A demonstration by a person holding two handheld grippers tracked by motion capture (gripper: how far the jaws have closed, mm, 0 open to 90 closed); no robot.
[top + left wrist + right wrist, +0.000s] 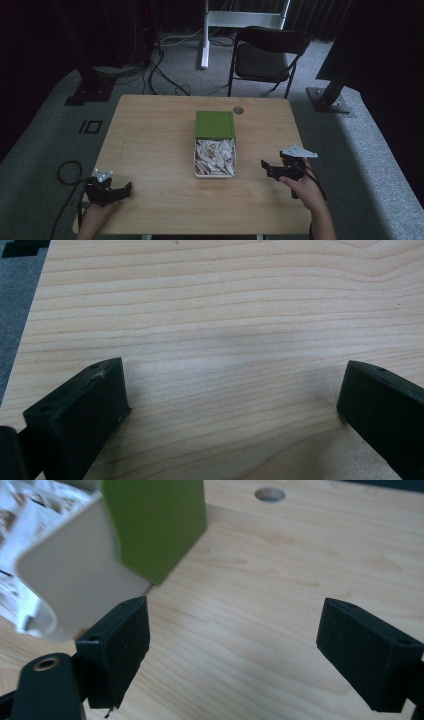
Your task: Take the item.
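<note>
Dim room, grey carpet, light wooden table [150,150] in the middle of the high view. Beyond the table's far edge: black folding chair [267,52], white stand leg [205,35], loose cables [165,75] on the floor, dark frame posts at both sides. Near the table's centre: cream box [214,159] packed with white paper sachets [215,155], green lid [215,124] slid back toward the far end, open part on the near side. Small round hole [238,110] in the tabletop just right of the lid's far corner. Left gripper [117,192] well left of the box, near the front-left corner of the table, held in left hand [95,215], grey plate on top, jaws spread apart, nothing between them. In the left gripper view, left gripper [232,400] over bare wood grain, both black jaws wide, empty. Right gripper [267,167] right of the box, near but apart from it, held in right hand [305,187], jaws spread, empty. In the right gripper view, right gripper [232,635] pointing past the box's side: cream wall [75,575] and green lid [155,520] at upper left, sachets [20,510] blurred at the far left, hole [270,494] at the top. Bare table [260,580] between the jaws.
</note>
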